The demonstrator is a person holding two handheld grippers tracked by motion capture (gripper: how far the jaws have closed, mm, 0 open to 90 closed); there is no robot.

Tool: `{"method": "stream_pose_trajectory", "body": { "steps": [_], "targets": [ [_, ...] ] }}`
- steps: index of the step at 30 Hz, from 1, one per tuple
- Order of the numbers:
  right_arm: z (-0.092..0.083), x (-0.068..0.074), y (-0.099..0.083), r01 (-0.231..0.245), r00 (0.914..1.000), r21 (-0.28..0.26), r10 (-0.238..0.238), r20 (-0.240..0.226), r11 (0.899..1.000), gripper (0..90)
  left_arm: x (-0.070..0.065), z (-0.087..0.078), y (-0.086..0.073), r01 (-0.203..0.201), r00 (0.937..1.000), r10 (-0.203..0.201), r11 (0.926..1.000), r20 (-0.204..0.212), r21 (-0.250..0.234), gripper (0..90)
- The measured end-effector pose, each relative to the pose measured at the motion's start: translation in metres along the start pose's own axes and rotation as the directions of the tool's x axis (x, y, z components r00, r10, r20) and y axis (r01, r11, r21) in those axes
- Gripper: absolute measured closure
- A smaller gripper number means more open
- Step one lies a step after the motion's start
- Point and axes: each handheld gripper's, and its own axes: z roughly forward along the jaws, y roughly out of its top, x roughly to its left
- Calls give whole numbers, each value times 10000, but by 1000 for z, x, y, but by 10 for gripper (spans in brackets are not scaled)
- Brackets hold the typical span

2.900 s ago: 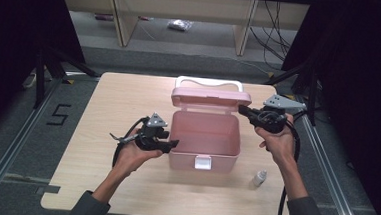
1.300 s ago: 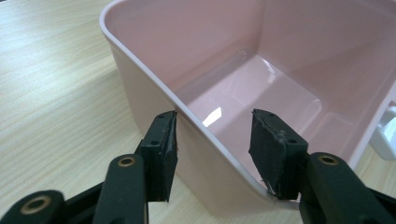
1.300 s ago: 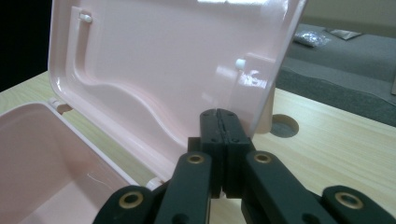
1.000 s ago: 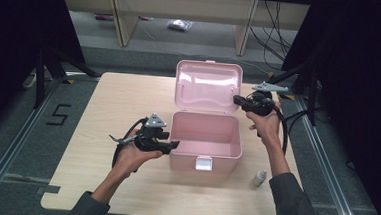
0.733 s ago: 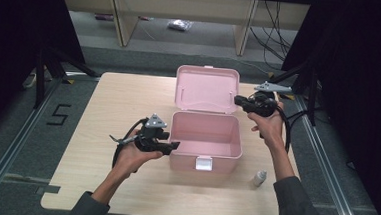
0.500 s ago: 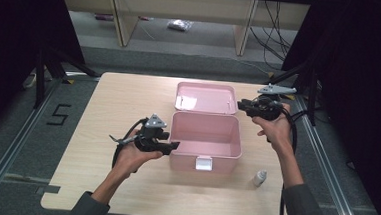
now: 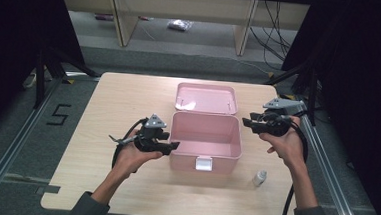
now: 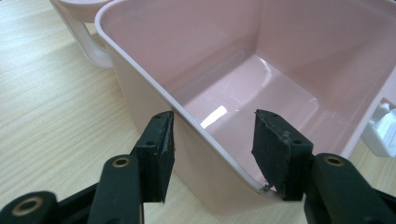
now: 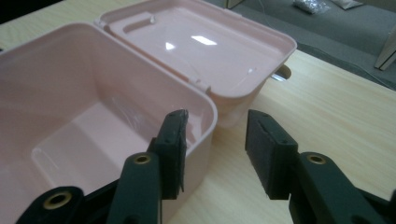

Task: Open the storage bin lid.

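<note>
**A:** Since the left gripper (image 7: 172, 146) straddles the pink box's (image 7: 205, 136) side wall with jaws spread, not pinching, the box at mid-table could skid if bumped.

**B:** Right gripper (image 7: 244, 122), jaws just opening and empty, sits off the back corner. The flat lid (image 7: 206, 98) nearly reaches the table's (image 7: 102, 122) far edge; the small bottle (image 7: 259, 178) crowds the near right.

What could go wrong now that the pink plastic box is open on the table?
The left claw straddles the wall of the pink plastic box without visibly pinching it, so a nudge might slide the box. The right claw, whose jaws have just been opening with nothing between them, sits near the back corner and could bump the flat-lying lid. The small white bottle could be knocked over.
</note>
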Motion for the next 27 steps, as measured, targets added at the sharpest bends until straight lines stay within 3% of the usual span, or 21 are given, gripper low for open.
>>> {"method": "stream_pose_trajectory", "body": {
  "steps": [2, 3, 4, 10, 16, 18, 19, 21, 22, 27],
  "targets": [
    [-5, 3, -4, -59, 10000, 135, 59, 8, 9999, 571, 0, 0, 0, -24, 10000, 24, 10000, -83, 4, 482],
    [-7, 2, -7, 165, 9998, 128, -166, 52, 9998, 562, 0, 0, 0, -26, 10000, 26, 10000, -80, 7, 482],
    [-9, 5, -9, -135, 9999, 189, 136, -31, 9997, 556, -3, -1, -1, 429, 9990, -428, 9990, -137, 95, 481],
    [-22, 10, -19, 294, 9996, 344, -294, -1, 9990, 535, -3, -2, 0, 343, 9994, -343, 9993, -12, 159, 481],
    [-32, 17, -29, -215, 9997, 527, 219, -65, 9984, 506, -3, -2, -1, 311, 9995, -311, 9994, -9, 155, 482],
    [-34, 14, -31, 244, 9997, 436, -242, -55, 9988, 500, -2, -2, 0, 104, 9999, -103, 9999, -81, 80, 482],
    [-36, 16, -32, -63, 9999, 646, 71, -119, 9979, 497, -2, -2, 0, 25, 10000, -24, 9999, -74, 103, 482],
    [-37, 15, -34, 149, 9999, 572, -146, -64, 9982, 487, -2, -2, 0, 18, 10000, -17, 10000, -66, 94, 482],
    [-38, 17, -36, -31, 9999, 802, 43, -145, 9968, 481, -2, -2, 0, 12, 10000, -11, 10000, -65, 86, 482],
    [-44, 18, -44, 77, 9999, 1423, -63, -98, 9898, 439, -2, -2, 0, -33, 10000, 34, 9999, -63, 108, 480]
  ]
}}
